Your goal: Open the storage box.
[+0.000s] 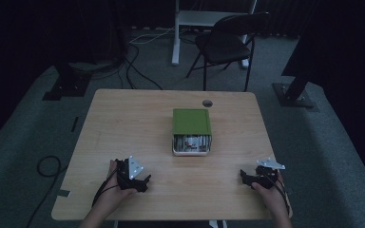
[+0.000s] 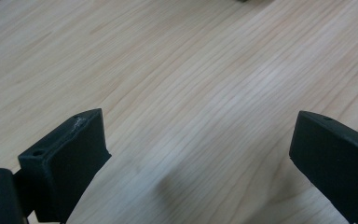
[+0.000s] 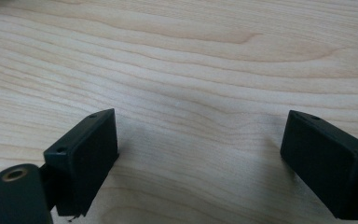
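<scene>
Green-lidded box (image 1: pixel 191 121) sits near mid-table, slightly toward the far edge. Its lid is slid back, so the near end is open. Small items (image 1: pixel 191 143) are packed inside the white tray part; light is too dim to tell what they are.

Left gripper (image 1: pixel 145 180) rests on the wooden table (image 1: pixel 123 123) near the front-left, jaws spread wide, nothing between them. Left gripper view: only bare wood between the two black jaws. Right gripper (image 1: pixel 244 176) is low at the front-right, likewise gaping and empty. Both are well apart from the box, one on each side.

Risks, as judged:
- The box looks light and is unsecured. A one-sided push from either tool would likely skid it toward the cable hole (image 1: pixel 207 103) or spin it.
- The lid is only partly seated; a knock from above could tip it off or jam it.
- The contents are tightly packed, so wide jaws may catch several pieces at once.
- Poor light makes depth hard to judge; jaws could strike the tray rim.
</scene>
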